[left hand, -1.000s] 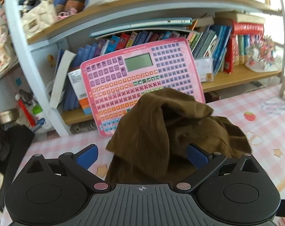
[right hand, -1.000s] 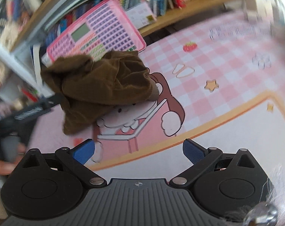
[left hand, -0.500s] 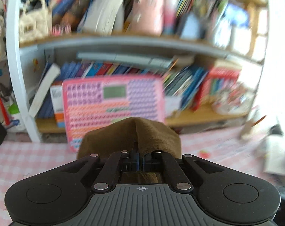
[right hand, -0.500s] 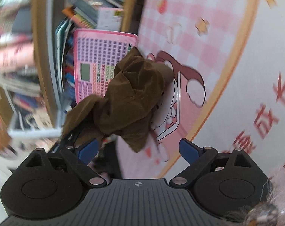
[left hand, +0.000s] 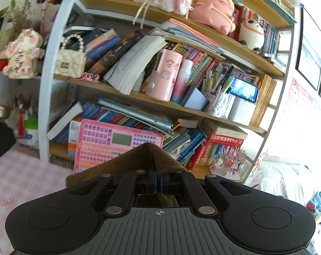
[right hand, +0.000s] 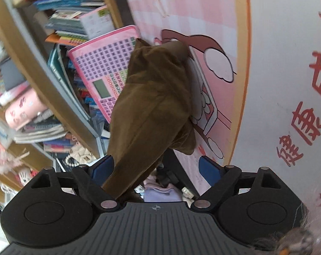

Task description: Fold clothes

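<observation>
The brown cloth (right hand: 158, 97) is pinched tight by the left gripper (left hand: 158, 180) and lifted off the desk (right hand: 277, 74), near its back edge by the bookshelf (left hand: 139, 97). The right gripper (right hand: 156, 167) has just been closing, cloth loose between its fingers, nothing squeezed yet. The cloth could be missed or bunched if squeezed too soon; its hanging shape is shown only in the right view.

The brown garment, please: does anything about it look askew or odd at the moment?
Yes. The brown garment is bunched and twisted, hanging in a rope-like drape off the table. The left gripper is shut on one fold; the right gripper is open with cloth between its fingers. Nothing looks damaged.
</observation>
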Demonstrator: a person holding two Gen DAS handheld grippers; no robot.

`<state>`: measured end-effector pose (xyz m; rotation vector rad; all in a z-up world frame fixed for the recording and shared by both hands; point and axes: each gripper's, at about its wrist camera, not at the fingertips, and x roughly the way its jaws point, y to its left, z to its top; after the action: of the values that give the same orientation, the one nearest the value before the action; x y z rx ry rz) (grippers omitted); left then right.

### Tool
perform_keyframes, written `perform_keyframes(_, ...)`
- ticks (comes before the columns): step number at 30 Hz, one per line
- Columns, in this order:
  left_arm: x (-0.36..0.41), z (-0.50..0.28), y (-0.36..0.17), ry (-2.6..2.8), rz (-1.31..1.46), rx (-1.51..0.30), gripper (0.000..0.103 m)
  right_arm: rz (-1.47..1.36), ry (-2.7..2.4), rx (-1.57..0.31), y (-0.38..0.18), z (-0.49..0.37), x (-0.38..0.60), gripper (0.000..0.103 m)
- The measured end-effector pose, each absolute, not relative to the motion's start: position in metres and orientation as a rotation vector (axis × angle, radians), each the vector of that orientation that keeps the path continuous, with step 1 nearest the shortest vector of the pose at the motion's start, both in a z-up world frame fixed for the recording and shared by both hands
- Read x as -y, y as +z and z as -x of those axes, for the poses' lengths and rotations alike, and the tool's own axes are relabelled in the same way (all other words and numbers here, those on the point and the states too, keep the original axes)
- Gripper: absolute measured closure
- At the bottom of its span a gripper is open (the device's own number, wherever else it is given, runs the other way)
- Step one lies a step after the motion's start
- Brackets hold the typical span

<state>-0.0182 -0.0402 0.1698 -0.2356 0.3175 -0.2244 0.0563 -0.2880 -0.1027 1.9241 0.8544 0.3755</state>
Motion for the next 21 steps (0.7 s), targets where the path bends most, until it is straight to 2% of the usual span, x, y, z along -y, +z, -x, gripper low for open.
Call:
perform_keyframes(3, 0.036, 0.036, 0.175, -0.192, 0.237, -0.335, 0.102, -1.97, 0.36, -0.842, -0.11, -0.067, 0.283, 0.018)
perform_keyframes(6, 0.024, 0.053, 0.179, -0.139, 0.278, -0.355, 0.102, -1.981, 0.313, -0.801, -0.114, -0.08, 0.285, 0.027)
perform_keyframes(8, 0.01, 0.063, 0.182, -0.083, 0.297, -0.363, 0.102, -2.0, 0.266, -0.773, -0.118, -0.087, 0.287, 0.043)
perform_keyframes(10, -0.007, 0.071, 0.179, 0.008, 0.294, -0.386, 0.102, -1.984, 0.234, -0.784, -0.119, -0.092, 0.289, 0.081)
perform_keyframes(12, -0.03, 0.07, 0.16, 0.133, 0.273, -0.448, 0.101, -1.947, 0.213, -0.767, -0.114, -0.09, 0.294, 0.096)
perform_keyframes(14, -0.051, 0.066, 0.134, 0.214, 0.272, -0.543, 0.101, -1.883, 0.212, -0.74, -0.104, -0.089, 0.303, 0.097)
perform_keyframes(17, -0.062, 0.055, 0.085, 0.221, 0.26, -0.73, 0.091, -1.722, 0.24, -0.676, -0.074, -0.092, 0.322, 0.098)
perform_keyframes(19, -0.065, 0.047, 0.052, 0.207, 0.243, -0.855, 0.074, -1.576, 0.277, -0.594, -0.042, -0.096, 0.339, 0.098)
perform_keyframes(21, -0.067, 0.042, 0.026, 0.189, 0.262, -0.934, 0.067, -1.434, 0.34, -0.48, -0.002, -0.099, 0.353, 0.098)
